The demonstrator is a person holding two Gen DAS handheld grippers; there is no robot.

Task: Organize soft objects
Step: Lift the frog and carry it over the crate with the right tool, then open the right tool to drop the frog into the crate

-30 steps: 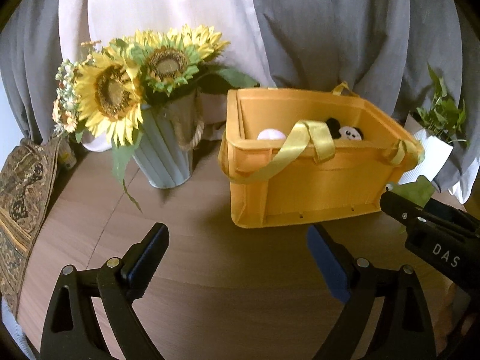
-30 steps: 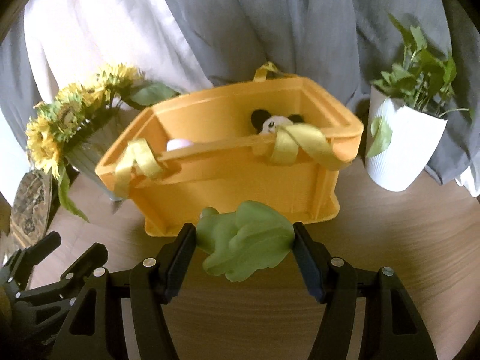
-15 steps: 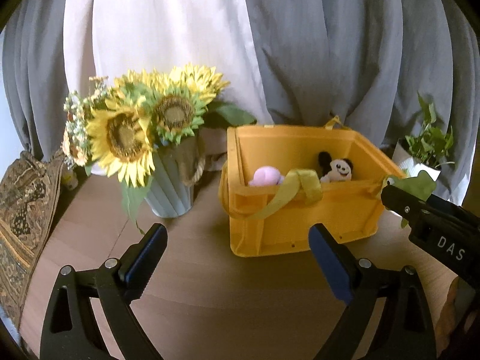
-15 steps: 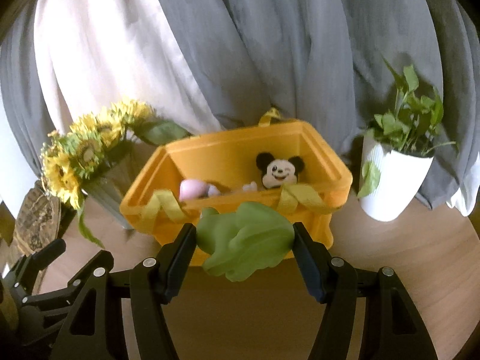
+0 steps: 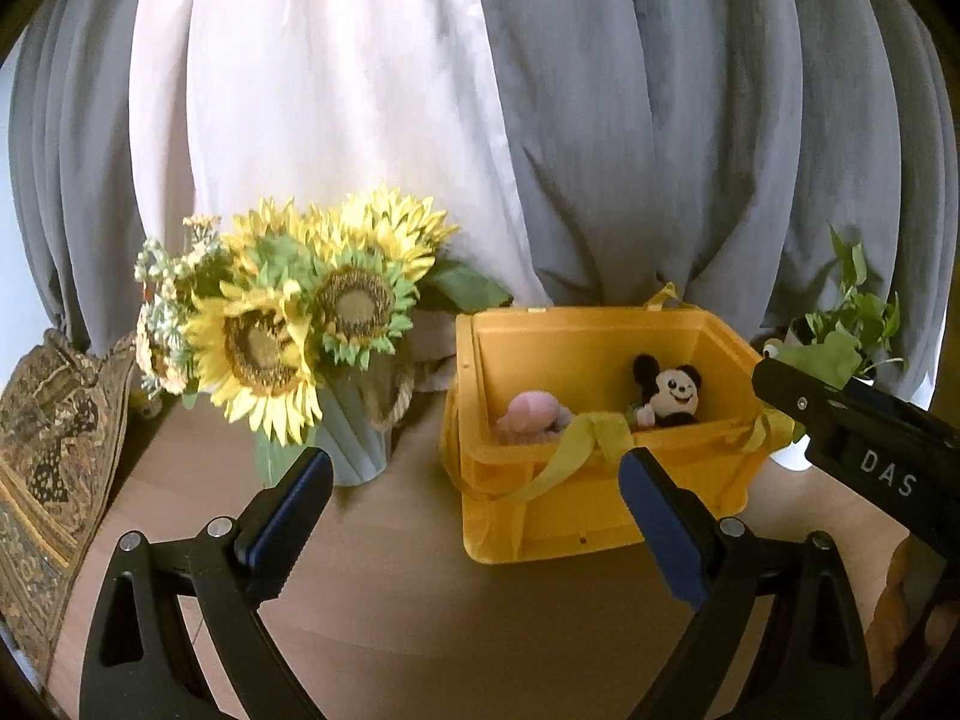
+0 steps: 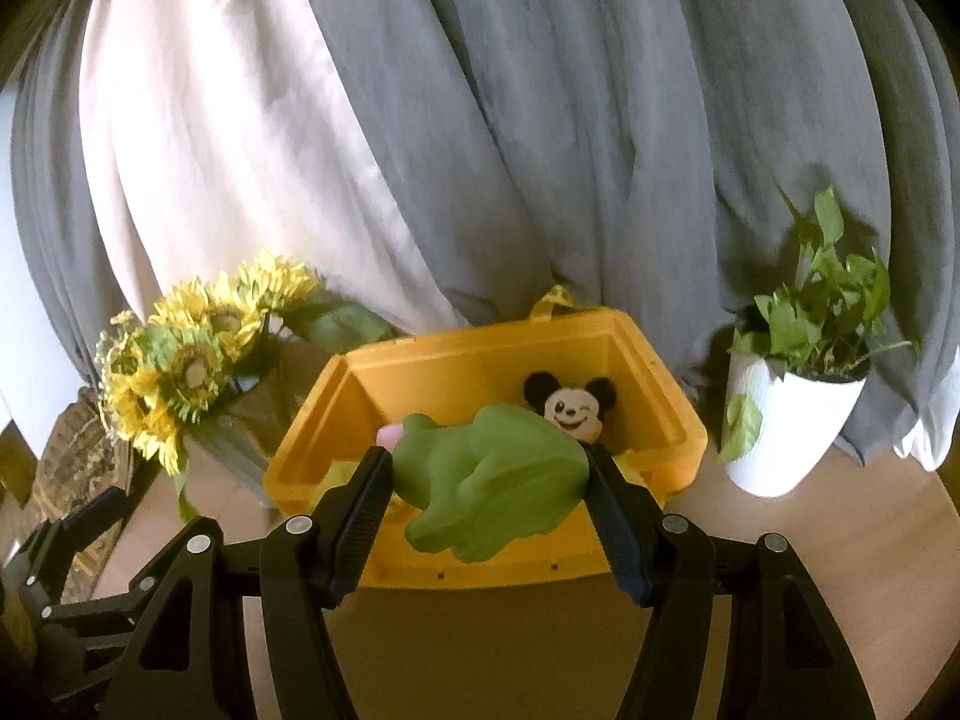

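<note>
So the right tongs [image 6: 489,474] are clamped on a squishy green frog-shaped toy [image 6: 492,480], one pad pressing in on each side, and it hangs in the air in front of the open yellow plastic crate with yellow ribbon handles [image 6: 660,420], which fills the middle of the right wrist view. Inside the crate there's a black-and-white mouse plush with round ears [image 6: 570,405] up against the far wall at about 1 o'clock from the frog, and a soft pink plush [image 5: 534,414] lying just left of it, mostly hidden behind the frog in the right view but clear from the left one. The left tongs [image 5: 474,516] are spread wide with nothing between them, hanging over the brown wooden counter [image 5: 390,600] just short of the crate's near left corner. From the left camera the right tongs come in at 3 o'clock, with a bit of green frog peeking over the top. On the counter at 10 o'clock from the crate sits a bunch of fake sunflowers in a pale ribbed vase [image 5: 354,438], and at 2 o'clock a leafy green plant in a white ribbed pot [image 6: 780,426]. Grey and white curtains [image 6: 480,120] hang behind everything.
</note>
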